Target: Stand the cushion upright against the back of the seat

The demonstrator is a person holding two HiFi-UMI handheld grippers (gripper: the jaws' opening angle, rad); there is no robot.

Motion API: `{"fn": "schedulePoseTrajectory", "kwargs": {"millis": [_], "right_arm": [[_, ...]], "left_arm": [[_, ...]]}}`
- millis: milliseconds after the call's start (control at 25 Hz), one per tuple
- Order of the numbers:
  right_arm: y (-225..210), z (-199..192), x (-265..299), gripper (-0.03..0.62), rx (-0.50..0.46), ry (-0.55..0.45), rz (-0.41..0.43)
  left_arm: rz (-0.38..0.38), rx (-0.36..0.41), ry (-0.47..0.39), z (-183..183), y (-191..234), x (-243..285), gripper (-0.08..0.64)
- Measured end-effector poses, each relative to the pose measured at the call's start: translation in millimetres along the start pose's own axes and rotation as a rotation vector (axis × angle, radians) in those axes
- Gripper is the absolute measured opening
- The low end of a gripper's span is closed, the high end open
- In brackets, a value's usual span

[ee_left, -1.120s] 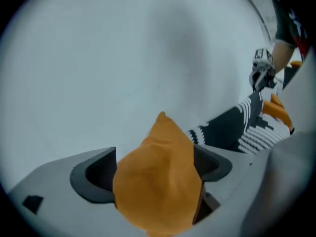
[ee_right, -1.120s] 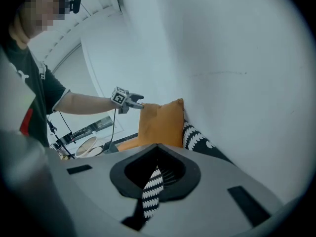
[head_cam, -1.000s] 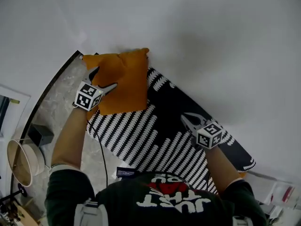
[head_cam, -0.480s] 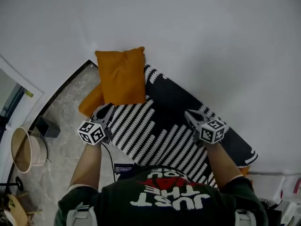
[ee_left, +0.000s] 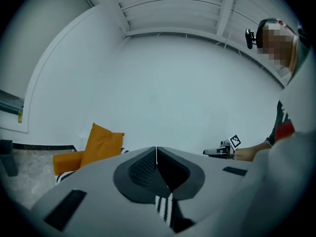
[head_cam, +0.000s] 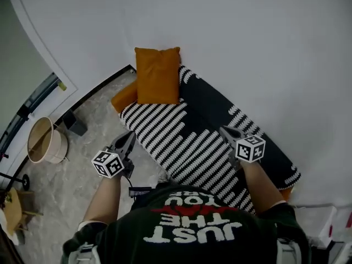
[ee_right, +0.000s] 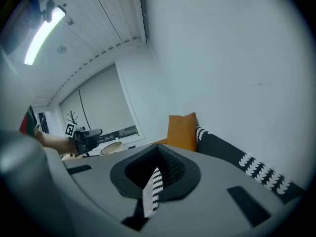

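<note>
One orange cushion [head_cam: 158,75] stands upright on the far end of the seat [head_cam: 187,147]. Its back lies flat against the white wall [head_cam: 247,43] that runs along the seat's rear edge. The seat wears a black cover with white stripes. At that far end an orange corner [head_cam: 124,96] of the seat pokes out from under the cover, just beside the cushion's lower edge.

Both claws are well apart from the cushion. The left claw [head_cam: 129,137] hangs off the seat's front edge, over the grey marbled floor [head_cam: 82,172]. Its jaws have just closed and now meet in a thin line with nothing between them. The right claw [head_cam: 224,131] hovers over the near half of the seat with a long run of striped cover between it and the cushion. Its tips are together and grip nothing; the stripes show only through the gap behind the pads.

Beyond the seat's front edge, on the floor, stands a round pale basket [head_cam: 47,142]. A dark box [head_cam: 75,125] sits between the basket and the seat. A small dark item [head_cam: 140,191] with a black cable lies close to the seat's front edge.
</note>
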State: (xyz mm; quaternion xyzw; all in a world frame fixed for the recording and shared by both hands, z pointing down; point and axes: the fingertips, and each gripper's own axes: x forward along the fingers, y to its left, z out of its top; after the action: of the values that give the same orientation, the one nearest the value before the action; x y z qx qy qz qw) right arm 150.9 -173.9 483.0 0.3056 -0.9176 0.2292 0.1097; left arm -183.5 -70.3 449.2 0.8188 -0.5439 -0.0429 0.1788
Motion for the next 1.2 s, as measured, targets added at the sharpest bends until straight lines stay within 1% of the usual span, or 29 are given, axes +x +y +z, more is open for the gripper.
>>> {"fn": "schedulePoseTrajectory", "kwargs": {"millis": [80, 160, 320, 480, 640, 920, 1200], "right_arm": [[16, -3, -11, 0.021, 0.008, -0.013, 0.023], [27, -8, -21, 0.021, 0.02, -0.017, 0.034], [56, -17, -26, 0.021, 0.041, -0.007, 0.053], [85, -15, -15, 0.021, 0.019, -0.005, 0.061], [112, -22, 1, 0.021, 0.0, -0.002, 0.037], [143, -22, 23, 0.021, -0.025, 0.009, 0.019], [147, -22, 15, 0.021, -0.053, 0.026, 0.004]], "left_arm": [[0.028, 0.012, -0.014, 6, -9, -29, 0.015], [0.056, 0.005, -0.034, 9, -15, -55, 0.016], [0.091, 0.002, -0.067, 16, -16, -101, 0.015], [0.105, 0.002, -0.073, 18, -3, -138, 0.016], [0.107, -0.011, -0.046, 11, 17, -168, 0.017], [0.081, 0.002, -0.042, 18, 39, -187, 0.017], [0.055, -0.025, -0.066, 15, 35, -186, 0.016]]}}
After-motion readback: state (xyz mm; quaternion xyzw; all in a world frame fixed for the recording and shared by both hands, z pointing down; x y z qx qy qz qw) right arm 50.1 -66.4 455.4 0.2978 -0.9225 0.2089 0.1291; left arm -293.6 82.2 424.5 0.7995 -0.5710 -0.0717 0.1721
